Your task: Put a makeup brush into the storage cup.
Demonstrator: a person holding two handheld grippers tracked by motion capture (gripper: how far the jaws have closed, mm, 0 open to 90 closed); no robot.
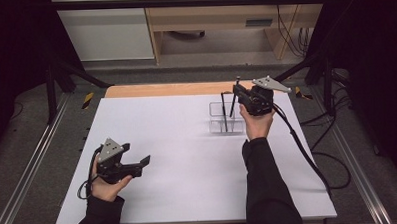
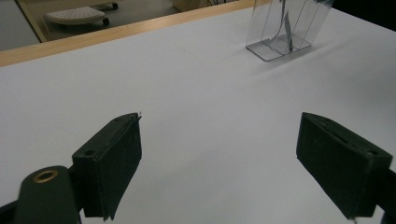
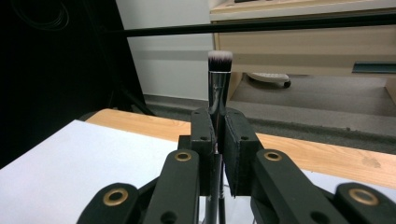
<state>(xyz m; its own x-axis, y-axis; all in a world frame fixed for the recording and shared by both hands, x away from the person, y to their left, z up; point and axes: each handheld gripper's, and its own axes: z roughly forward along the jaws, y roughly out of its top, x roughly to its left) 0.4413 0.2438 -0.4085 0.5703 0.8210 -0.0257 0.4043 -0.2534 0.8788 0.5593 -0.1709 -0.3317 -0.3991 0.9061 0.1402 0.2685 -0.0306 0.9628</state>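
The makeup brush (image 3: 219, 77) stood upright, bristles on top, pinched by its silver ferrule and dark handle between the pads of the right hand-held gripper (image 3: 218, 140), above the clear acrylic organizer (image 1: 225, 117) at the far right of the white worktop (image 1: 188, 157). Another dark, slender item stood in the organizer. The left hand-held gripper (image 2: 219, 158) hovered over the near left of the worktop, jaws spread wide, with nothing between them.
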